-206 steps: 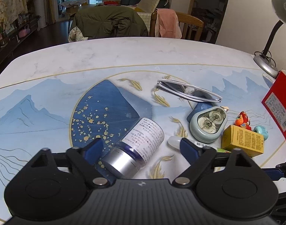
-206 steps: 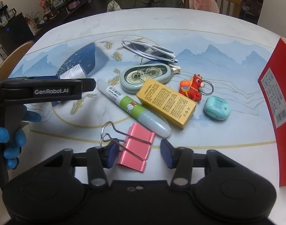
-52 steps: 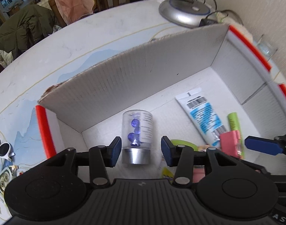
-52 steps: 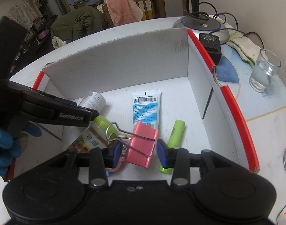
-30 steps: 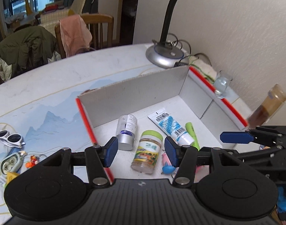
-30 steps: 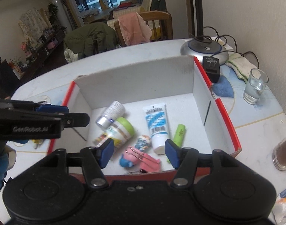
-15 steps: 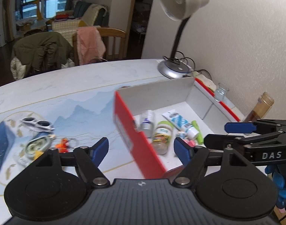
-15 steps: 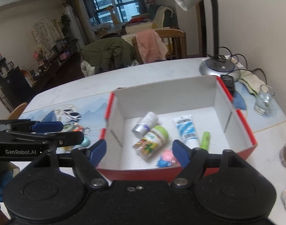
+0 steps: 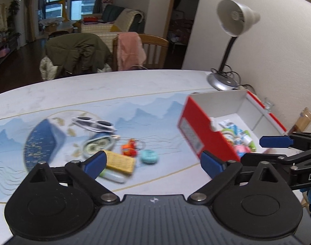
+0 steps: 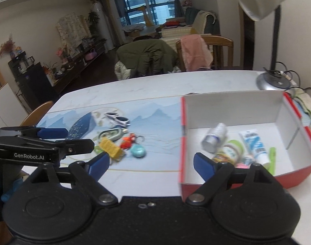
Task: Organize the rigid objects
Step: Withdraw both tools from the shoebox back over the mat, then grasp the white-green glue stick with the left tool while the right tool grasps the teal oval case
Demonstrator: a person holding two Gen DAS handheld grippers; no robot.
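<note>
Left gripper [image 9: 152, 161]: the jaws are opening, stand wide apart and grasp nothing; only the table [image 9: 114, 89] shows between the blue pads. Right gripper [image 10: 151, 161]: the jaws are likewise opening, wide and empty, with bare table and the near corner of the red box [image 10: 232, 183] behind them. Each gripper appears in the other's view: the left one at the left edge of the right wrist view, the right one at the right edge of the left wrist view.

Loose items, left of the red box on the table's blue mountain print:
- a yellow box [image 9: 119, 162], just beyond the left gripper's left pad;
- a white tube [image 9: 112, 175] lying beside and partly under the yellow box;
- a pale green oval case [image 9: 98, 145] behind the yellow box;
- white sunglasses [image 9: 94, 123] farther back;
- an orange toy figure [image 9: 129, 149] with a key ring;
- a teal round piece [image 9: 148, 156] just beside the toy figure.

Items inside the red box, resting on its white floor:
- a silver-capped bottle [image 10: 214, 137] lying on its side;
- a green-lidded jar [image 10: 229, 150] beside the bottle;
- a white and blue tube [image 10: 255, 145];
- a green stick [image 10: 272, 157] near the right wall;
- a pink item [image 10: 242, 165] at the near wall, too blurred to identify.

Beyond the red box, a desk lamp [image 9: 232, 22] stands on the table by the wall.
</note>
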